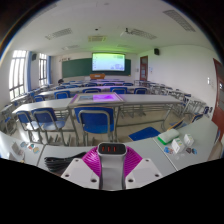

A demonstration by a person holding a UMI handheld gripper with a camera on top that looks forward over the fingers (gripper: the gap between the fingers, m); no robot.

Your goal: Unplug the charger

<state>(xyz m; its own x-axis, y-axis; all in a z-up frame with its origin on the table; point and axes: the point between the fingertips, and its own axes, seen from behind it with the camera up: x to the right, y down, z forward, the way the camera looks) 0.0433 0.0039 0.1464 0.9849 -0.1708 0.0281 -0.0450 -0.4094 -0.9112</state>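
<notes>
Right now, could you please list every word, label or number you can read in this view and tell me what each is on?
None can be read.
Projected screen at the front of the room: bright content, too small and blurred to read.
Green chalkboard beside it: no legible writing.
White object between the gripper fingers, with a gap at each side: no legible marking.

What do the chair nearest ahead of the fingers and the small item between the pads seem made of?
Chair: blue moulded plastic back, apparently; smooth, uniform colour on a dark frame.
Item between the pads of the gripper: probably hard plastic, grey-white with a red mark; likely the charger. Whether the pads press it is unclear.
</notes>
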